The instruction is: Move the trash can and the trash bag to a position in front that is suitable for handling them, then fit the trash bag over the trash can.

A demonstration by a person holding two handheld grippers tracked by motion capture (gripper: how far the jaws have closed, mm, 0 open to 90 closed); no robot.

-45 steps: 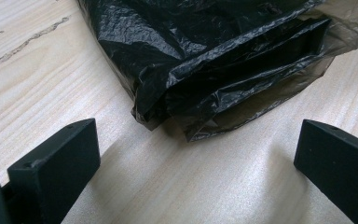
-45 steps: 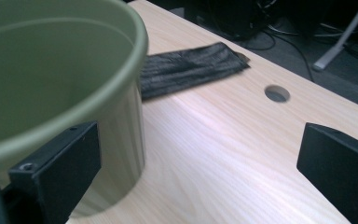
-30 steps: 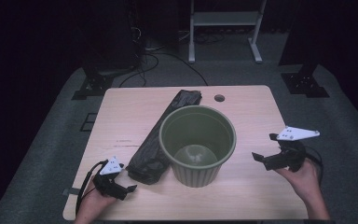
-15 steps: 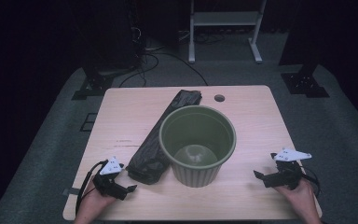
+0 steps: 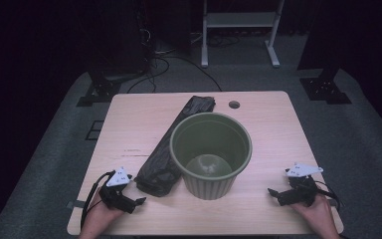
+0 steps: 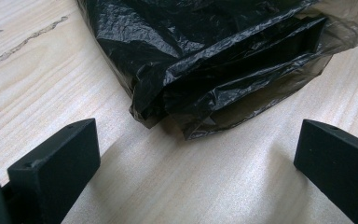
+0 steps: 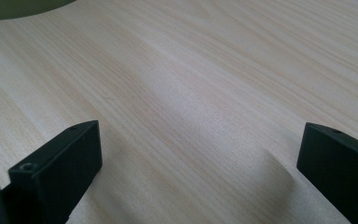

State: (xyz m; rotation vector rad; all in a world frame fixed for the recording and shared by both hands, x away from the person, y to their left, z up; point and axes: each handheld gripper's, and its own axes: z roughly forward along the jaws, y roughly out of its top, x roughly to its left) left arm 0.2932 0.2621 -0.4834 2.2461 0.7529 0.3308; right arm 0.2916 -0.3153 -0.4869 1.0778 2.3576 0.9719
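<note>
The jaws of both grippers stand wide apart with nothing between them. The left gripper sits low over the table at its near left corner, held in the person's left hand. Just ahead of its jaws lies the near end of the black bag, folded and crumpled, with a strip of bare wood between the jaw tips and the plastic. In the left gripper view the bag's end falls between the lines of the two jaws, a little closer to the left one, and its folds show a boxy edge under the film. From above, the bag runs away from these jaws in a long slant across the table, touching the left side of the green pot.

The right gripper sits low at the near right edge, in the right hand. Ahead of its jaws is bare wood. The pot's base shows far ahead and to the left of them, well apart.
</note>
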